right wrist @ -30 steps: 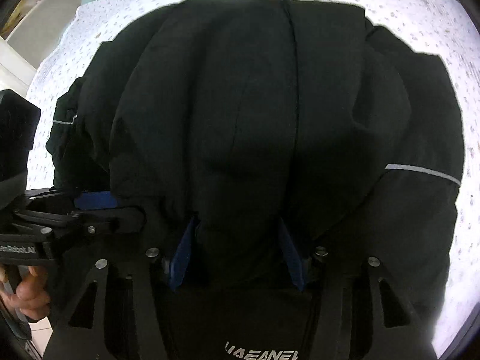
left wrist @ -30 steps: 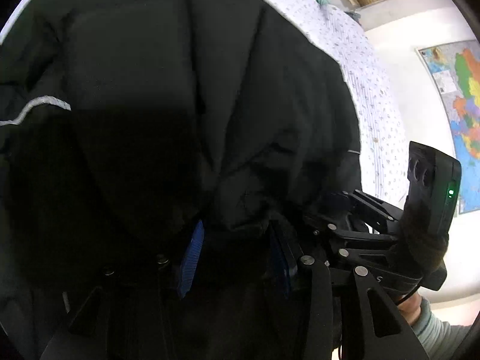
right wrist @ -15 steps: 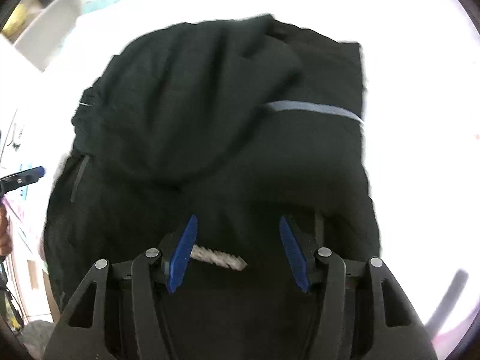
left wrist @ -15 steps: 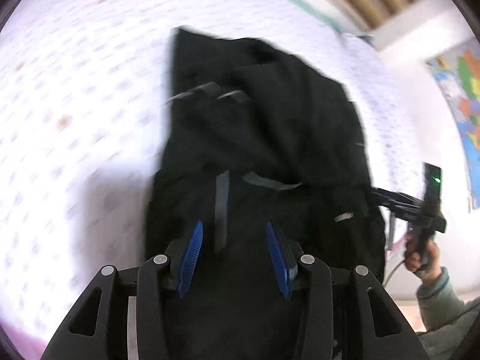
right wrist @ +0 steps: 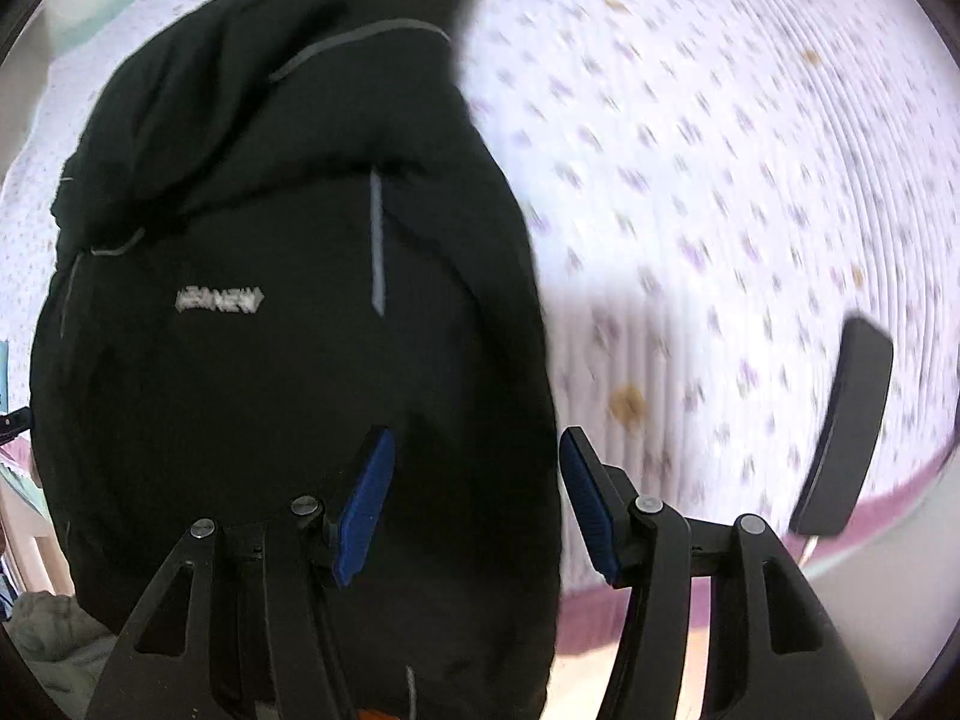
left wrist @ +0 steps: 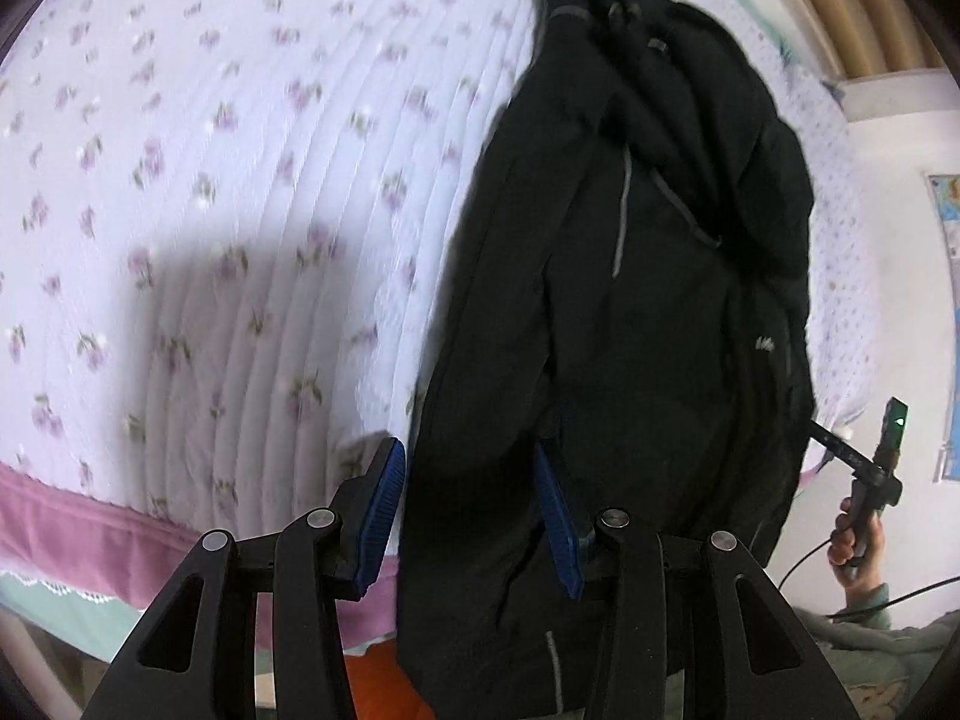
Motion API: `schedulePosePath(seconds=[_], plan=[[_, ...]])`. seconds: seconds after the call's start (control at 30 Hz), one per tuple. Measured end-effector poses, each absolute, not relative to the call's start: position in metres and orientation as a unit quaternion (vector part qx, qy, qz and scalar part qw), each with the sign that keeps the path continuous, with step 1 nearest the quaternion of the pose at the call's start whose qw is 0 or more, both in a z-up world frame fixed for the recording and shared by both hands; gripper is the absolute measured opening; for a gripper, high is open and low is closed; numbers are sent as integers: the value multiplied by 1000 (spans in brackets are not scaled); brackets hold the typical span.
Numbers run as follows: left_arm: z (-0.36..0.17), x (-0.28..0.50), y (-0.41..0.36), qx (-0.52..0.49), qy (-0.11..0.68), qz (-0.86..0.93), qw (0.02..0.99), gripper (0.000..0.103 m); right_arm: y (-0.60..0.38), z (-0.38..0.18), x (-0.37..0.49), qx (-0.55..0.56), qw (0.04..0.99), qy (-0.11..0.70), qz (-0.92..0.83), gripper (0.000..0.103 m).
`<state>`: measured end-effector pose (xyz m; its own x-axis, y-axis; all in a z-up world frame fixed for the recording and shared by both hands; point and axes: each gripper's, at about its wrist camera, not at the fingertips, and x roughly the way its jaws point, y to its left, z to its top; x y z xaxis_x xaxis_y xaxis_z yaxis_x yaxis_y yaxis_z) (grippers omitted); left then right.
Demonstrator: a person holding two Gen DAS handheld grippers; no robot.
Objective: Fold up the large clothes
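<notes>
A large black jacket [left wrist: 648, 312] with grey piping lies folded lengthwise on the floral bedspread [left wrist: 210, 210], its lower end hanging over the bed's front edge. It also shows in the right wrist view [right wrist: 270, 312], with a white logo on the chest. My left gripper [left wrist: 471, 510] is open, blue pads either side of the jacket's left edge, holding nothing. My right gripper [right wrist: 477, 504] is open over the jacket's right edge, empty. The right gripper also shows far right in the left wrist view [left wrist: 870, 474], in a hand.
The bedspread [right wrist: 720, 180] has a pink border [left wrist: 72, 528] along the front edge. A dark curved object [right wrist: 840, 432] sits at the right by the bed edge. A wall with a map [left wrist: 948, 276] stands at the right.
Both grippers have let go of the jacket and pulled back toward the bed's front edge. The jacket now lies as a narrow folded bundle, with bedspread showing beside it.
</notes>
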<state>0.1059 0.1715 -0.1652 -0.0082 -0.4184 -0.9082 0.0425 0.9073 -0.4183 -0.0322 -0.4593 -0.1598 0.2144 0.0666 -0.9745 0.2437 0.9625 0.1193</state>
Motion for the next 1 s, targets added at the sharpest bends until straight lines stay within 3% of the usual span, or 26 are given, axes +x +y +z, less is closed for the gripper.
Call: schedulePosePath(seconds=[0.27,0.33,0.57,0.7,1.0], plan=[[-179,105,156,-135,694,-182,684,45,-471,-189,-66,178,744,642,-60,60],[-175,104,147,-127,689,-199,685,44,-472,-192,-69,196,741,641,-46,50],[-162,116,142,-335,613,-335,632,44,-462,-166,-69,263,758,596,24,43],[-181,123,132,-394,601,-334,610,44,-461,-153,-65,305,765,564,62,43],[-185,75,129,-270,673,-271,633,44,-441,-174,-76,254,737,626,15,45]])
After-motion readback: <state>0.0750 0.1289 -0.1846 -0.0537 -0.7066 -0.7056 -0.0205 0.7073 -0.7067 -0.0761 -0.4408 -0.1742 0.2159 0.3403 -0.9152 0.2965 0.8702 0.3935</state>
